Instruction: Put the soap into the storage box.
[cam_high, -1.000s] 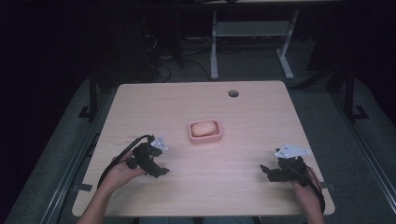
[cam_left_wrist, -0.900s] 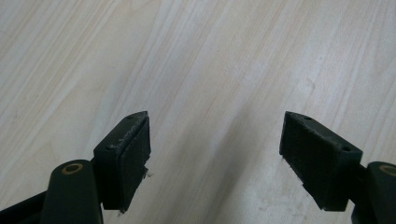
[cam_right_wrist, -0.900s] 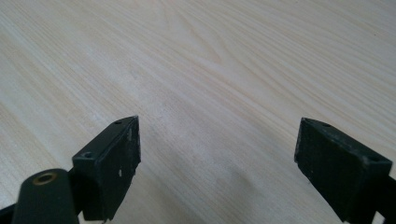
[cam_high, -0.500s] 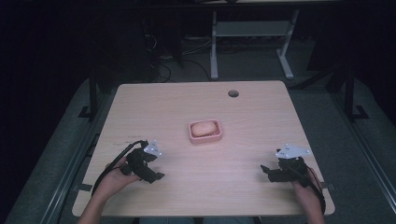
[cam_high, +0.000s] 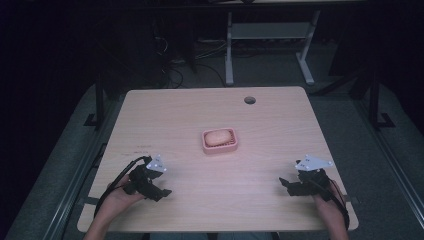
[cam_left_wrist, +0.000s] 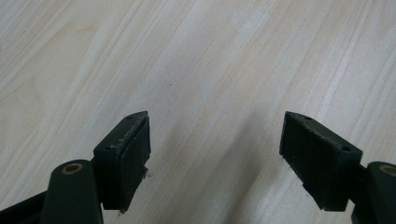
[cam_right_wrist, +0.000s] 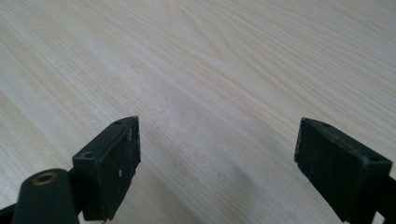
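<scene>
Moved: left gripper (cam_high: 159, 189) pulled back toward the near left edge since the earlier frames; right gripper (cam_high: 288, 184) and dish unchanged.
Left gripper: low over the table (cam_high: 180, 115) at near left, held in the left hand (cam_high: 122, 192), grey plate on top, cable looping off to the left.
Left jaws: spread wide in the left gripper view (cam_left_wrist: 215, 154), bare wood grain between them, nothing held. Can't tell if the tips touch the surface.
Dish: pink soap dish (cam_high: 219, 141) at table centre, pale pink soap (cam_high: 218, 137) lying in it. Well apart from both grippers, roughly between them and farther from the person.
Hole: round cable hole (cam_high: 249, 100) near the far edge, right of centre.
Right gripper: low over the table at near right, in the right hand (cam_high: 325, 195), grey plate on top, jaws pointing left.
Right jaws: spread wide in the right gripper view (cam_right_wrist: 217, 163), only bare tabletop in the gap, nothing held.
Background: dark floor, white desk frame (cam_high: 270, 35) beyond the far edge.
</scene>
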